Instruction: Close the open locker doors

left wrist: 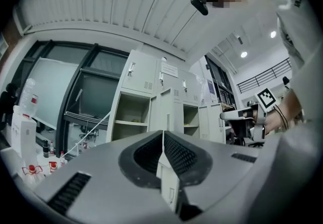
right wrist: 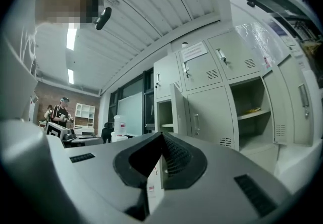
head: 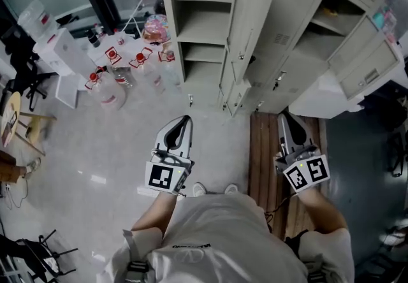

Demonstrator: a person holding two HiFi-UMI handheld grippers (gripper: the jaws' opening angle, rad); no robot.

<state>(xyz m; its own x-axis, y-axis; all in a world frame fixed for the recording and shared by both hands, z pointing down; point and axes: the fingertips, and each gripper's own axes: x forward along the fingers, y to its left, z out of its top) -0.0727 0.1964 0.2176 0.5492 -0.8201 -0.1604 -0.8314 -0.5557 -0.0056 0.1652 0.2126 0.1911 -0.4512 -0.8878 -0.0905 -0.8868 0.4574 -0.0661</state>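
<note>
A row of pale grey lockers [head: 280,33] stands ahead of me. One tall compartment [head: 201,14] is open, its door [head: 250,20] swung out toward me. Further right a second compartment [head: 331,17] is open too, its door [head: 371,68] hanging wide. My left gripper [head: 186,119] is shut and empty, held low over the floor, well short of the left door. My right gripper [head: 284,116] is likewise shut and empty, in front of the closed doors between the two open ones. The left gripper view shows its shut tips [left wrist: 162,133] against the open compartment [left wrist: 132,117]; the right gripper view has its shut tips [right wrist: 161,135] below the swung door [right wrist: 179,109].
Several water bottles with red labels [head: 111,87] stand on the floor left of the lockers, beside a white table [head: 54,46]. A wooden strip [head: 264,160] lies on the floor under my right gripper. A person [right wrist: 61,109] stands far off in the right gripper view.
</note>
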